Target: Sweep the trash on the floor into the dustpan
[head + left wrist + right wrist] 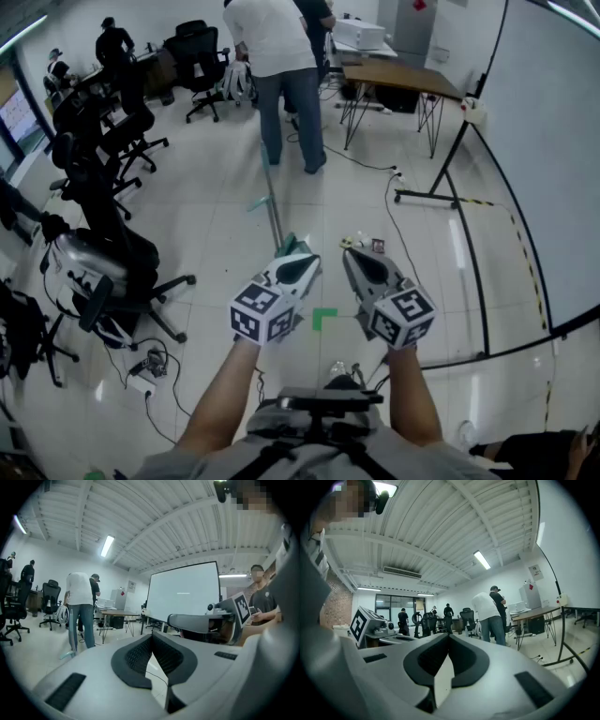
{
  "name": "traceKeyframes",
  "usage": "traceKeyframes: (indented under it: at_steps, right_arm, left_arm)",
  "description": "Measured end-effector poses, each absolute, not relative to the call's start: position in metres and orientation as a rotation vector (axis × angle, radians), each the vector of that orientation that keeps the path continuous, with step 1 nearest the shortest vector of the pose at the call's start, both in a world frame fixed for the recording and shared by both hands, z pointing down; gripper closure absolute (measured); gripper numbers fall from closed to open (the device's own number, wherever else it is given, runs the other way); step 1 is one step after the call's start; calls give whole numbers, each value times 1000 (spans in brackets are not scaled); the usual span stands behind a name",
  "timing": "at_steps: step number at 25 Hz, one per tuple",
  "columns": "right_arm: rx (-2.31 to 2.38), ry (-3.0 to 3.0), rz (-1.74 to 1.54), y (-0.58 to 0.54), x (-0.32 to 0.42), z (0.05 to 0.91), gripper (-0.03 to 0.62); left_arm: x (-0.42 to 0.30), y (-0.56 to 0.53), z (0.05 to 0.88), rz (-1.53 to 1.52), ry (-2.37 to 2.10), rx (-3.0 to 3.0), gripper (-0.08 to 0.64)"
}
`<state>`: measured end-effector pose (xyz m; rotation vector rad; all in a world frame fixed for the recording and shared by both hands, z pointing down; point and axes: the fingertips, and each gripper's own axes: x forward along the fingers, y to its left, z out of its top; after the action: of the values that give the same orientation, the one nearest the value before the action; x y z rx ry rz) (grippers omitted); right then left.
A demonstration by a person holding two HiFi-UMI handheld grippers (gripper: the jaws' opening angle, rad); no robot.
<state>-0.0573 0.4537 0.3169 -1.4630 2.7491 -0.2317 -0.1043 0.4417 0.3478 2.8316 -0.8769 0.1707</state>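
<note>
Trash (pixel 378 246) in small bits on the pale tiled floor (pixel 216 216), just past the right gripper (pixel 359 261) at 12 o'clock. Left gripper (pixel 302 264) and right both closed on nothing, the left beside a grey pole (pixel 272 202). Office chairs (pixel 103 159) at 9 o'clock; standing person (pixel 286 75) and desk (pixel 403 75) at 12.

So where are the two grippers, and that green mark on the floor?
Left gripper (pixel 307 261): head view, at the tips of its shut jaws.
Right gripper (pixel 354 257): head view, at the tips of its shut jaws.
Green mark (pixel 319 317): head view, on the corner of the L shape.
</note>
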Motion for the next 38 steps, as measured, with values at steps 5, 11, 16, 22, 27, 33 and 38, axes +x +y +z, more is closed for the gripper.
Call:
traceKeyframes:
  at_steps: [5,11,16,22,27,33,38]
  right_arm:
    - [-1406,2781,-240,426,-26,316,592]
    - [-1290,2841,-215,388,-14,306,592]
    - [-1248,2862,-263,351,-11,315,592]
    - [-1260,2929,-284,288,-21,338,592]
    - [-1254,3000,-304,224,-50,353,592]
    - [-1290,3046,-343,153,-92,362,592]
    - [-1287,3074,-407,117,-115,374,592]
  left_arm:
    - [-78,416,349,195,-934,2808,552]
    - [-68,383,339,212,-1043,2773,552]
    - [-73,347,346,235,-1101,2732,552]
    - [-85,281,371,218,-1107,2691,552]
    - [-114,218,401,219,-1114,2640,552]
    - [-166,146,419,236,-1140,2585,552]
    - [-190,109,437,291,-1154,2549,552]
